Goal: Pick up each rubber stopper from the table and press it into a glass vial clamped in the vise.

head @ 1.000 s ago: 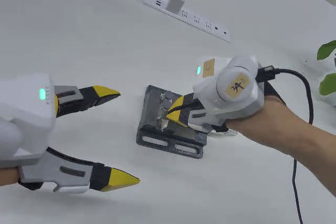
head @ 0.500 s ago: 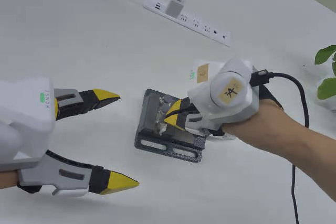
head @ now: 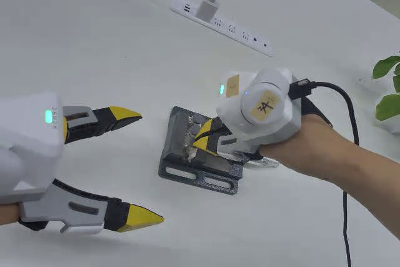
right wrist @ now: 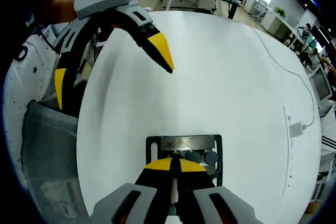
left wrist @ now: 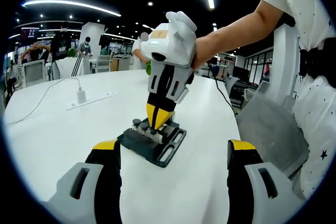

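Note:
A dark vise point(head: 199, 168) sits mid-table and clamps a row of glass vials point(head: 190, 136). My right gripper point(head: 200, 141) points down at the row with its jaws shut, their yellow tips touching the vial nearest me. Two vials beside the tips wear dark stoppers point(right wrist: 202, 156). What lies under the right gripper point(right wrist: 174, 164) tips is hidden. In the left gripper view the right gripper point(left wrist: 157, 123) stands upright on the vise point(left wrist: 153, 144). My left gripper point(head: 145, 167) hovers open to the left of the vise, empty, and also appears as the left gripper point(right wrist: 113, 74).
A white power strip point(head: 222, 22) with a plugged charger lies at the far side of the table. A black cable point(head: 347, 173) trails from the right gripper. Green plant leaves point(head: 387, 85) stand at the right edge. Bare white tabletop surrounds the vise.
The right gripper's body has leaned a little to the left over the vise, with its tips staying on the vials. The left gripper has hardly moved.

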The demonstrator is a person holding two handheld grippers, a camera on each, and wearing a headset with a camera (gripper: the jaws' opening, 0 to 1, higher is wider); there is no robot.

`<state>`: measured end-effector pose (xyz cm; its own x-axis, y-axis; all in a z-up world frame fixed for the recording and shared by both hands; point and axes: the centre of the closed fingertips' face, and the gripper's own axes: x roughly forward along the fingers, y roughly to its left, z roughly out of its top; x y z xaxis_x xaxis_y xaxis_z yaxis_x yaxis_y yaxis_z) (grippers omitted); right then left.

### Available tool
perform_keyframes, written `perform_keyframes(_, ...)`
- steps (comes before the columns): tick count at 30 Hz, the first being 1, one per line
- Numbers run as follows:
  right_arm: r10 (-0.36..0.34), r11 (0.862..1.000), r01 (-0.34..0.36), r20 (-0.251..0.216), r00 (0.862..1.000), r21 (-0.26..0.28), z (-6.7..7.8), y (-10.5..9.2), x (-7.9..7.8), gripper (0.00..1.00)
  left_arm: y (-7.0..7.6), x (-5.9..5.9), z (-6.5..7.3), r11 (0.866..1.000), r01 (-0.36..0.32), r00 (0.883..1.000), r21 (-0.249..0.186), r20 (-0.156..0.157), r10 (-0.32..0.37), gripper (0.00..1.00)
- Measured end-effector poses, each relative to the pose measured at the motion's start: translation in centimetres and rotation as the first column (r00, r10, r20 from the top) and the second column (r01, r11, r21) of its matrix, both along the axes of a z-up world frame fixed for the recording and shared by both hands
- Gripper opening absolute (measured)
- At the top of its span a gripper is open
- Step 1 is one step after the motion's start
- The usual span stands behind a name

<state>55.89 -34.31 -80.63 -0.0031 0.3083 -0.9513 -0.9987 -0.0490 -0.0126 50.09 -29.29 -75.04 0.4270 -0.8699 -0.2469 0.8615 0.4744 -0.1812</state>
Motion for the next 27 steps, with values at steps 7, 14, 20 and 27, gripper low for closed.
perform_keyframes(7, 0.025, 0.999, -0.025, -0.005, 1.000, -0.028, -0.14, 0.11, 0.05, 0.00, -0.06, 0.12, 0.03, 1.000, 0.000, 1.000, -0.002, 0.001, 0.000, 0.83)
perform_keyframes(14, 0.047, 0.998, -0.047, -0.010, 0.999, -0.051, -0.19, 0.02, 0.06, 0.00, -0.15, 0.19, -0.04, 1.000, 0.001, 1.000, -0.003, 0.000, -0.001, 0.83)
perform_keyframes(20, 0.054, 0.996, -0.056, -0.025, 0.998, -0.065, -0.22, 0.02, 0.07, 0.00, -0.15, 0.31, 0.01, 1.000, -0.001, 1.000, -0.005, 0.001, 0.001, 0.82)
perform_keyframes(27, 0.061, 0.995, -0.063, -0.030, 0.998, -0.077, -0.31, 0.04, 0.11, 0.00, -0.15, 0.44, 0.00, 1.000, -0.003, 1.000, -0.008, 0.001, 0.003, 0.82)
